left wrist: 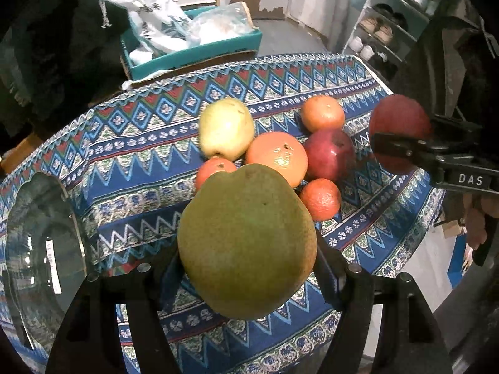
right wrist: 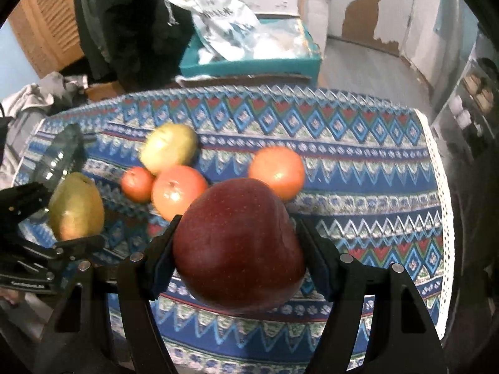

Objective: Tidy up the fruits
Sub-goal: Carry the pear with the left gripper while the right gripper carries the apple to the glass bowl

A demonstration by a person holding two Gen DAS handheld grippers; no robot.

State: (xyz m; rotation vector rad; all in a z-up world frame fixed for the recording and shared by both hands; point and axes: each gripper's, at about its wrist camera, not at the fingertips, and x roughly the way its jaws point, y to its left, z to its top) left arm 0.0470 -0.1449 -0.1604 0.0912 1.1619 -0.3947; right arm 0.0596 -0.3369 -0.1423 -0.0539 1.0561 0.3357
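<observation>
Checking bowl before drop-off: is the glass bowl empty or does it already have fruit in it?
Empty as far as visible. In the left wrist view the glass bowl shows only a label and the cloth pattern through it; its lower part is cut off.

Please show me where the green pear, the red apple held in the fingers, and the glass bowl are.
green pear [left wrist: 248, 243]: left wrist view, middle of its skin.
red apple [right wrist: 238, 243]: right wrist view, middle of its front face.
glass bowl [left wrist: 40, 249]: left wrist view, its inner wall.
</observation>
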